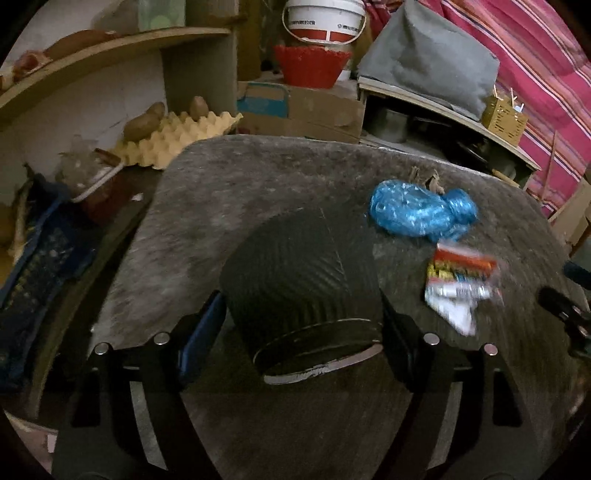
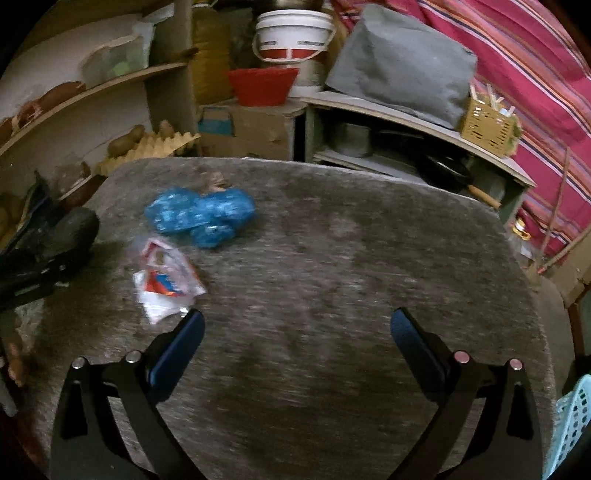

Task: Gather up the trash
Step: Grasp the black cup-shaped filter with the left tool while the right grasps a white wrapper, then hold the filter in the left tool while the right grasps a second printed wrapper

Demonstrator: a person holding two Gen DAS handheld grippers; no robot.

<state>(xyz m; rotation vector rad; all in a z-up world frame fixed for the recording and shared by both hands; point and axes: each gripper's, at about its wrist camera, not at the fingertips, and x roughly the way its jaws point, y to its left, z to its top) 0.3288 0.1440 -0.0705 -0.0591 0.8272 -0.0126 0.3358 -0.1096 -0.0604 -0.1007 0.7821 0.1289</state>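
Observation:
My left gripper [image 1: 301,325] is shut on a black ribbed round container [image 1: 301,280] and holds it tilted over the grey table [image 1: 229,199]. A crumpled blue plastic bag [image 1: 419,210] lies to its far right, with a red-and-white snack wrapper [image 1: 460,284] just nearer. In the right wrist view the blue bag [image 2: 201,216] and the wrapper [image 2: 168,280] lie to the left. My right gripper [image 2: 295,332] is open and empty above the table, right of the wrapper. The left gripper with the container shows at that view's left edge [image 2: 48,243].
Behind the table stand a cardboard box [image 1: 299,110], a red basket [image 1: 310,64], a white bucket [image 1: 325,18] and a low shelf with a grey cushion [image 1: 424,59]. An egg tray with potatoes [image 1: 177,133] is at the left. A light blue basket [image 2: 572,424] is at the right edge.

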